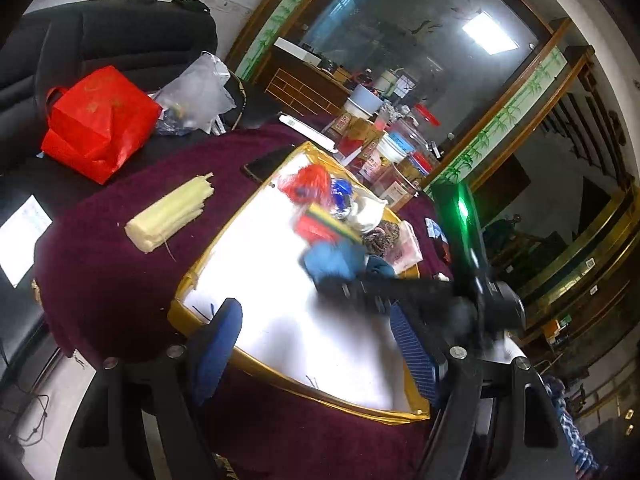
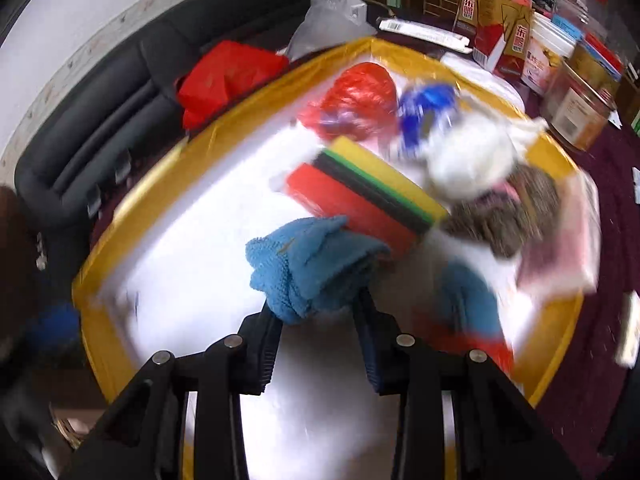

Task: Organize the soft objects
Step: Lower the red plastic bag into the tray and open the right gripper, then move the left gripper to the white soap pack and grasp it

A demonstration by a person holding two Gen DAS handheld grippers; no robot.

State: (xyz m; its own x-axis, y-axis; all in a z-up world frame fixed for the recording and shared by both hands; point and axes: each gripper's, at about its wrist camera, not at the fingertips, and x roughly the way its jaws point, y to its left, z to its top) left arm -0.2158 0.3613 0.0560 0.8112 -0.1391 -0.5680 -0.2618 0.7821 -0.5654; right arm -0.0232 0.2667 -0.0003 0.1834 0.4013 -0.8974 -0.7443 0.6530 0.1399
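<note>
A gold-rimmed white tray (image 1: 208,316) (image 2: 132,200) lies on a maroon tablecloth. At its far side lie a red plastic bag (image 2: 356,96), a blue foil packet (image 2: 426,110), a white cloth (image 2: 468,160), stacked sponges (image 2: 372,196), a brown patterned cloth (image 2: 516,216) and a pink packet (image 2: 560,248). My right gripper (image 2: 320,312) is shut on a blue towel (image 2: 308,264) above the tray; it also shows in the left wrist view (image 1: 336,264). A second blue cloth (image 2: 468,300) lies right of it. My left gripper (image 1: 316,336) is open and empty over the tray's near side.
A bundle of pale candles (image 1: 172,212) and a dark phone (image 1: 268,162) lie on the cloth left of the tray. A red bag (image 1: 96,124) and a clear plastic bag (image 1: 200,88) sit on a black sofa. Boxes and jars (image 2: 540,40) crowd the far right.
</note>
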